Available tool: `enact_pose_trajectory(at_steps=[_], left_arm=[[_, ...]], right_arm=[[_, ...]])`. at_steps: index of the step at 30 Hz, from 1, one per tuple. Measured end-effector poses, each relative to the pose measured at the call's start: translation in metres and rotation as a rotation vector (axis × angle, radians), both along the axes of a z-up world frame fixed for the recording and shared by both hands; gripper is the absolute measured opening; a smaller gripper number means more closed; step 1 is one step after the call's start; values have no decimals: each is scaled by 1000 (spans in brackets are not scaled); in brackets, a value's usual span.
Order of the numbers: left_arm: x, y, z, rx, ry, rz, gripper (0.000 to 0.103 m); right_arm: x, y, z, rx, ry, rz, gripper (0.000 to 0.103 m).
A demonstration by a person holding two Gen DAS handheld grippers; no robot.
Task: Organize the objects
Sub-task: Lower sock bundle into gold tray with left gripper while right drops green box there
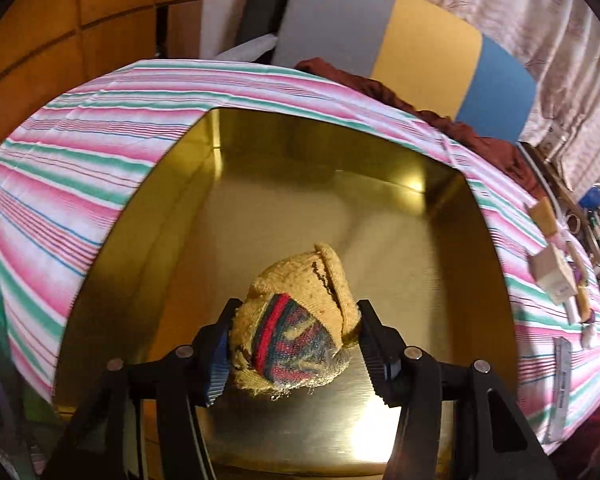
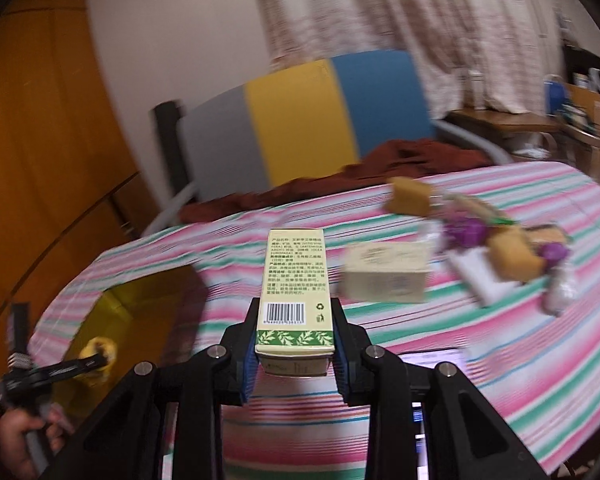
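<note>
You're squeezing the rolled sock bundle (image 1: 296, 332) w/ the left gripper (image 1: 294, 346) over the gold tin (image 1: 172, 208); it's soft, light (compressing). Right gripper (image 2: 294, 360) is clamping the stiff carton (image 2: 294, 292) by its base, above the striped bedspread (image 2: 500, 360).

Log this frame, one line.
left gripper: grips rolled sock over gold tin | right gripper: shut on barcoded carton

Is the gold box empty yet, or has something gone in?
Empty: bare gold floor in the gold box. The rolled sock hangs over it in the left gripper.
</note>
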State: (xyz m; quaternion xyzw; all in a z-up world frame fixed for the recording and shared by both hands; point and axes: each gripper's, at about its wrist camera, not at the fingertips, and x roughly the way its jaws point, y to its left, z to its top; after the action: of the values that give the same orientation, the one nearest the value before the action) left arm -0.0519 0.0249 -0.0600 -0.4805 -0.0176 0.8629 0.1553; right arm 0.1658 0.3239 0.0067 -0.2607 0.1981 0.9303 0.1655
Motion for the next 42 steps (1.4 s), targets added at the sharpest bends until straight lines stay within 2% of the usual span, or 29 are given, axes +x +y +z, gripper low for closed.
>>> enact_pose_trajectory(at_steps=[4, 7, 9, 13, 14, 18, 26, 37, 42], left_arm=[[-1, -9, -3, -10, -2, 25, 62], [1, -16, -2, -6, 1, 59, 76], [4, -22, 5, 3, 30, 83, 80], [15, -34, 25, -22, 136, 153, 99], [17, -39, 30, -17, 162, 175, 101], [19, -56, 46, 6, 205, 242, 103], [26, -69, 50, 9, 166, 303, 103], [30, -81, 44, 45, 118, 344, 103], [31, -78, 43, 49, 109, 338, 103]], right_arm=[[-18, -35, -1, 15, 8, 126, 30], [-33, -58, -3, 7, 0, 220, 30], [-40, -69, -5, -7, -13, 261, 30], [-58, -93, -14, -12, -54, 344, 30], [-64, -101, -17, -11, -70, 369, 30], [-81, -123, -28, -31, -119, 433, 30], [-120, -171, -54, 3, -210, 526, 30], [-140, -178, -83, -78, -320, 530, 30], [-136, -183, -79, -63, -316, 556, 38]])
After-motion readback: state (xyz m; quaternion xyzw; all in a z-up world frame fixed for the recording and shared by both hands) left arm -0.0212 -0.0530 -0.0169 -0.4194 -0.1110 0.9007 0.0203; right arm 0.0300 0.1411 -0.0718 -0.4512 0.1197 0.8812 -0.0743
